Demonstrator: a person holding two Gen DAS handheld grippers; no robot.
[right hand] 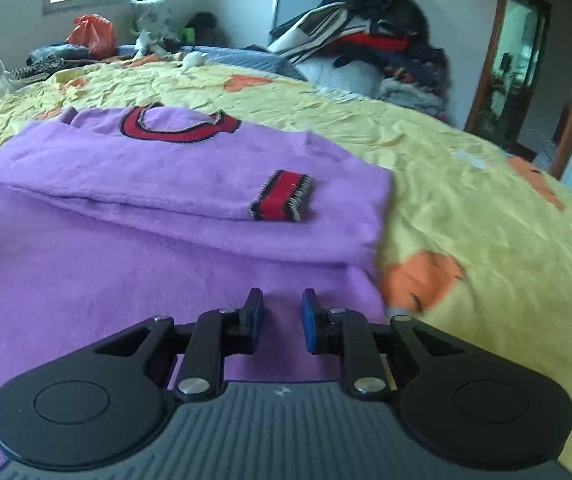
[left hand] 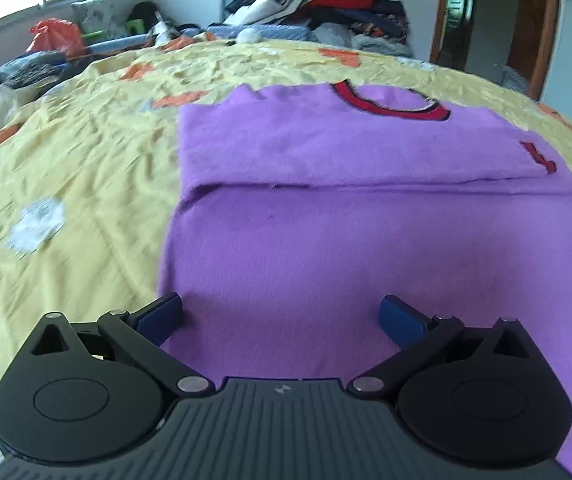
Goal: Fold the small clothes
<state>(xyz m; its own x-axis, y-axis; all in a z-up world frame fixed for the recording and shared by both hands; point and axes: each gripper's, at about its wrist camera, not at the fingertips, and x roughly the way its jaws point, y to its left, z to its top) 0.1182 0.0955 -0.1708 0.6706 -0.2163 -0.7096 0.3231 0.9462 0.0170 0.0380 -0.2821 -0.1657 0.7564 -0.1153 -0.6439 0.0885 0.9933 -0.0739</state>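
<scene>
Left wrist view. Left gripper [left hand: 281,316] wide apart, nothing between the jaws, poised over the near hem of 1 purple sweater [left hand: 366,264]. Sweater laid flat on the yellow bedsheet [left hand: 65,184], red-trimmed neckline [left hand: 390,106] at the far end. 1 sleeve folded across the chest, forming a horizontal crease mid-garment. 1 red cuff [left hand: 540,158] visible at the right edge. Dark shape at the far right edge, possibly the other gripper; too cut off to confirm.

Right wrist view. Right gripper [right hand: 282,314] narrow, a slim gap between the 2 blue pads [right hand: 308,320], no cloth seen pinched. Positioned above the sweater [right hand: 85,272] near its lower right corner, just inside the edge beside the bedsheet [right hand: 486,208]. Cuff [right hand: 279,196] lying on the folded sleeve, neckline [right hand: 177,124] beyond. Clothes pile [right hand: 370,44] at the far side of the bed, well apart from the work. Contact between fingertips and fabric not determinable from this angle.

Assessment. Sleeves judged already folded in; step in hand judged to be the bottom-up fold. Next move likely calls for each gripper to pinch 1 hem corner, then to lift and carry the hem toward the neckline evenly, keeping the sleeve fold undisturbed.

Count: 2 grippers, 1 sweater, 1 cuff showing, 1 neckline, 1 clothes pile.
</scene>
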